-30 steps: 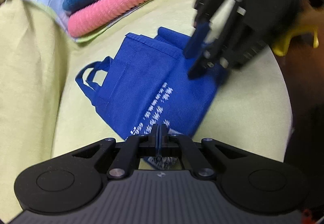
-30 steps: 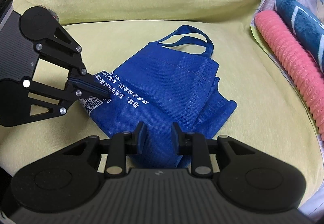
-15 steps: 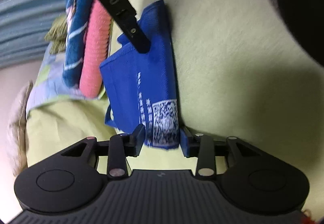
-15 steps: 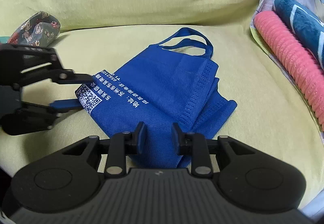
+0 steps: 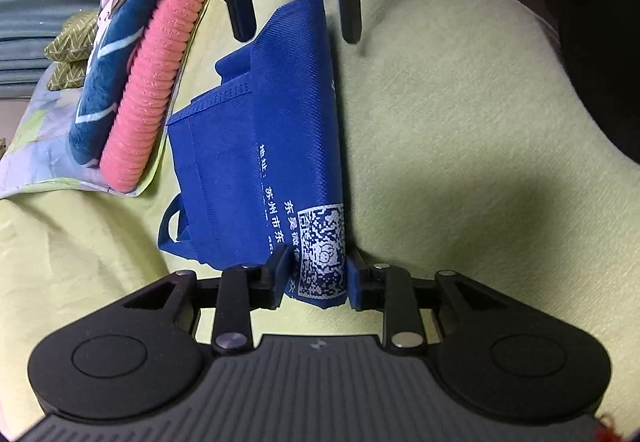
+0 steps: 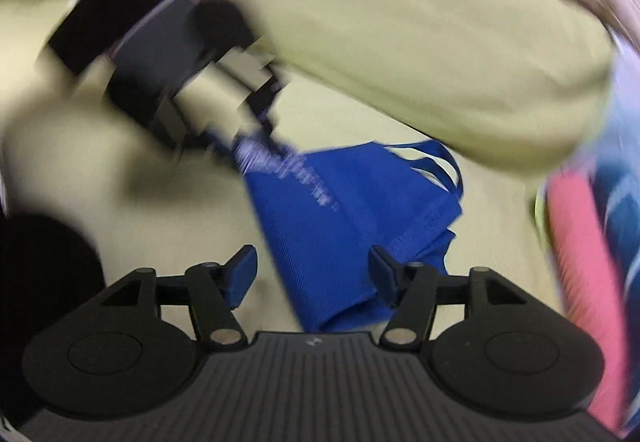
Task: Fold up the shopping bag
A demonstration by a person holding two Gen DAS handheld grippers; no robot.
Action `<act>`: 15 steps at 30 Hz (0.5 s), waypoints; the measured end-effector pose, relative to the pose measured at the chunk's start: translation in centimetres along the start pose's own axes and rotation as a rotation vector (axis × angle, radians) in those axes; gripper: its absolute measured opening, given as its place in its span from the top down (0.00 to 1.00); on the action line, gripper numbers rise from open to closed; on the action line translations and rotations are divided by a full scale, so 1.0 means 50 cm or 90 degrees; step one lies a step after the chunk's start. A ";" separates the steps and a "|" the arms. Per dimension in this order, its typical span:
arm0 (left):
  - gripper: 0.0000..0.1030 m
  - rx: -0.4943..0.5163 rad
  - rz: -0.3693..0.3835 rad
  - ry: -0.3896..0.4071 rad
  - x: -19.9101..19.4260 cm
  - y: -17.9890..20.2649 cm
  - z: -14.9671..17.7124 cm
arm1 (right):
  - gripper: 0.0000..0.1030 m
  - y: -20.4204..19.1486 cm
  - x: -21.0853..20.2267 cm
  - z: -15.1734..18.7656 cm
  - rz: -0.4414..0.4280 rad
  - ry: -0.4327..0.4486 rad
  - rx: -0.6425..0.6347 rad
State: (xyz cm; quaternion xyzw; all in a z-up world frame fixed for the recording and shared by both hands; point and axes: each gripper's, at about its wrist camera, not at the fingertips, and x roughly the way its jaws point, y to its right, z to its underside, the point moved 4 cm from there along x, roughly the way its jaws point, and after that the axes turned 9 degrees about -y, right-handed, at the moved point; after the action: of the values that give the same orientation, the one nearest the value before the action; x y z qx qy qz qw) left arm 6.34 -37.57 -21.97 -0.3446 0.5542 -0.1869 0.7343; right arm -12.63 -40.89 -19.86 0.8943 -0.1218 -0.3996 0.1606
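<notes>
Right wrist view: right gripper [image 6: 312, 274] (just opened wider) straddles bag [image 6: 352, 218].

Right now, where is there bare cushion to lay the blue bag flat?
Bare yellow-green cushion lies on the QR-code side of the blue non-woven shopping bag, towards the dark shape at that view's edge. The other side is crowded: a pink ribbed roll and blue patterned towel lie close by.

I see the blue non-woven shopping bag [image 5: 256, 146] lying folded lengthwise into a narrow strip, w/ white printed text and a QR code at one end, handles [image 6: 436, 162] sticking out the side, fabric layers bunched at the far end.
</notes>
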 end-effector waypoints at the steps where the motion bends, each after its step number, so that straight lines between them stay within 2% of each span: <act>1: 0.68 -0.003 0.003 0.001 -0.003 0.001 0.000 | 0.45 -0.009 0.012 0.006 0.026 -0.008 -0.037; 3: 0.66 -0.008 0.009 0.003 -0.006 0.001 0.002 | 0.49 -0.020 0.037 0.017 0.074 -0.008 -0.098; 4: 0.66 -0.013 0.013 0.003 -0.008 0.000 0.003 | 0.54 -0.021 0.043 0.018 0.088 0.007 -0.108; 7: 0.66 -0.044 0.032 0.008 -0.014 -0.010 0.008 | 0.62 -0.017 0.058 0.015 0.081 0.021 -0.088; 11: 0.67 -0.124 0.092 0.015 -0.030 -0.040 0.008 | 0.66 0.015 0.054 0.003 0.006 -0.006 0.044; 15: 0.70 -0.181 0.169 0.046 -0.072 -0.066 0.010 | 0.67 0.055 0.030 0.000 -0.116 -0.040 0.173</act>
State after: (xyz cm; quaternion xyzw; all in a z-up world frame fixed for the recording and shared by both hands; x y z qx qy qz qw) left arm 6.04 -37.36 -17.08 -0.3621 0.6414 -0.0206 0.6761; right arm -11.91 -43.96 -19.81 0.9020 -0.0985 -0.4203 -0.0029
